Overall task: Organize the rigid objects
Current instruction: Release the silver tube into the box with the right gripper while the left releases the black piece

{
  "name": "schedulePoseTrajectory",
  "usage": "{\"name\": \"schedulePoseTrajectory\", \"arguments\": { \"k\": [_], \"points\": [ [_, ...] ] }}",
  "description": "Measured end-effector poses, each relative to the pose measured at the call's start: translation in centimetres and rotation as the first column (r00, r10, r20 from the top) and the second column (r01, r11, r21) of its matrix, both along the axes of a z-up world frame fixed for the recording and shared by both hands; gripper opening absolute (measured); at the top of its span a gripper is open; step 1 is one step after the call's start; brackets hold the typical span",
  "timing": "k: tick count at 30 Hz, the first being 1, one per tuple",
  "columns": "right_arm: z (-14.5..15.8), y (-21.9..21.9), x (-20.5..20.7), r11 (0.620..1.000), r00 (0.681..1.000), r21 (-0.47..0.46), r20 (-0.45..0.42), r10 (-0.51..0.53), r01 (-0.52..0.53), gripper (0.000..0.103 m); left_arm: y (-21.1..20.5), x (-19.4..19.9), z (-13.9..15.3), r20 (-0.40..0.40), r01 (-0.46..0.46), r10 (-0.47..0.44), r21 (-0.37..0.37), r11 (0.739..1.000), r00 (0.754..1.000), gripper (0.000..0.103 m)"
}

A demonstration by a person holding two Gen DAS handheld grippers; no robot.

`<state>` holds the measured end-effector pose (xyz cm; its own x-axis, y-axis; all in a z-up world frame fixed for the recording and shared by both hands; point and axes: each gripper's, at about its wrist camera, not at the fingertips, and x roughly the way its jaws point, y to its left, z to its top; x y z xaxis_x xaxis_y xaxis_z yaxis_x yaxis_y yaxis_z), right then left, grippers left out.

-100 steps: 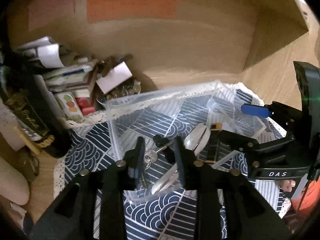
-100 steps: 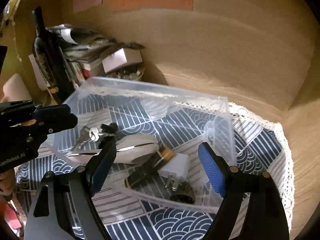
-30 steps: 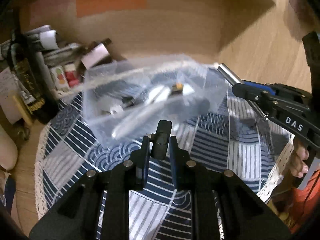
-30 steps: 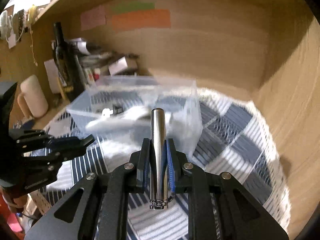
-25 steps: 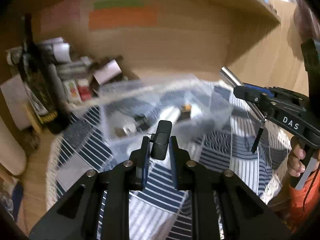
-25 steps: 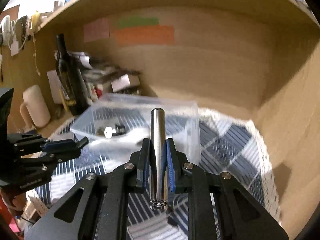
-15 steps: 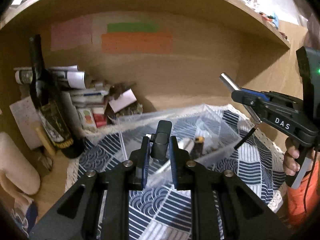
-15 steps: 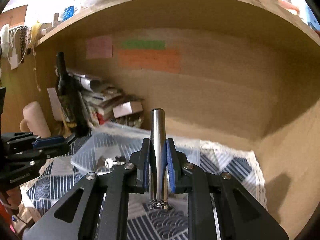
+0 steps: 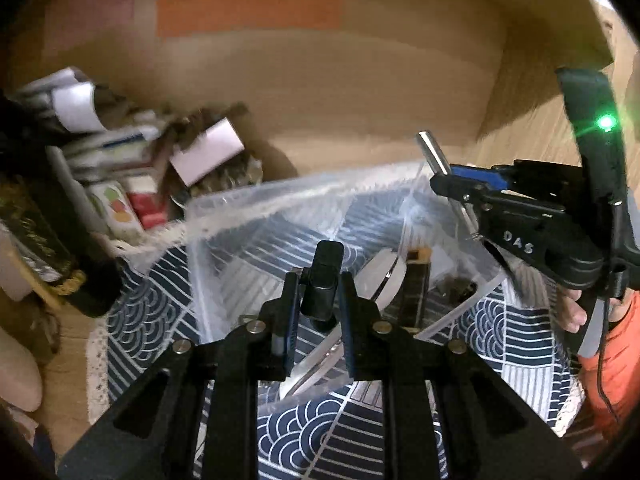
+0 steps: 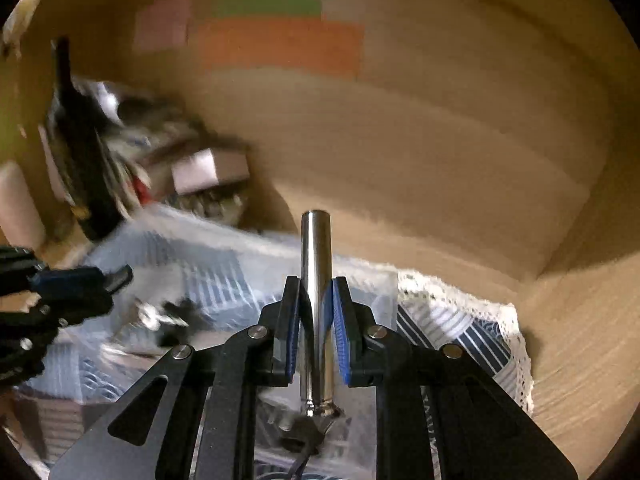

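Observation:
My left gripper [image 9: 319, 294] is shut on a small black stick-shaped object [image 9: 325, 280], held above the clear plastic bin [image 9: 256, 204]. The bin holds a white oval object [image 9: 380, 274], a black-and-gold battery [image 9: 416, 288] and keys [image 10: 154, 316]. My right gripper [image 10: 316, 308] is shut on a shiny metal cylinder [image 10: 316, 280] with a strap hanging below, above the bin's right side. The right gripper also shows in the left wrist view [image 9: 448, 178], holding the cylinder [image 9: 432, 152] over the bin's far right corner. The left gripper shows at the left of the right wrist view [image 10: 80, 280].
The bin stands on a blue-and-white patterned cloth [image 9: 344, 424] with lace edge inside a wooden shelf nook. A dark wine bottle [image 9: 48, 232], stacked papers and small boxes [image 9: 120, 168] crowd the left. A cream cylinder [image 10: 20, 208] stands far left. The wooden side wall [image 10: 580, 300] rises at right.
Both grippers have dropped from a raised position back down toward the bin, each still holding its object. Before that, both closed on objects in the bin and lifted them out.

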<state>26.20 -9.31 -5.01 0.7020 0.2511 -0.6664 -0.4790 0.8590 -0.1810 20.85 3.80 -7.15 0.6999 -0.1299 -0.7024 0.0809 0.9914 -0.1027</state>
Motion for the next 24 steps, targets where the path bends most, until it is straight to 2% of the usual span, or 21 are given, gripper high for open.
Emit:
{"name": "schedulePoseTrajectory", "arguments": {
  "k": [5,8,16,19,21,24],
  "points": [
    [-2.8,-0.3,1.2,0.998,0.997,-0.054,-0.078,-0.021,0.017,0.014,0.1,1.6,-1.9,-0.055,0.012,-0.012,-0.014,1.000,0.998,0.018],
    [-3.5,-0.4,1.1,0.997,0.997,-0.073,-0.081,-0.020,0.014,0.014,0.0,1.9,-2.3,-0.061,0.015,-0.015,-0.001,1.000,0.998,0.018],
    [-2.6,-1.1,0.7,0.999,0.994,-0.030,-0.109,-0.015,0.012,0.015,-0.2,1.3,-1.8,-0.040,0.003,-0.002,0.021,1.000,0.999,0.021],
    [-1.5,-1.6,-0.1,1.000,0.996,-0.003,-0.089,-0.008,0.008,0.021,-0.2,0.4,-0.8,-0.013,-0.008,0.009,0.027,1.000,1.000,0.023],
    [-0.4,-1.9,-1.1,1.000,0.998,0.014,-0.062,-0.002,0.003,0.027,-0.3,-0.5,0.2,0.014,-0.015,0.015,0.032,0.999,1.000,0.027],
    [1.0,-2.0,-2.1,0.999,1.000,0.046,-0.027,0.013,-0.012,0.033,-0.7,-2.2,1.7,0.068,-0.030,0.027,0.046,0.998,0.997,0.038]
  ]
}}
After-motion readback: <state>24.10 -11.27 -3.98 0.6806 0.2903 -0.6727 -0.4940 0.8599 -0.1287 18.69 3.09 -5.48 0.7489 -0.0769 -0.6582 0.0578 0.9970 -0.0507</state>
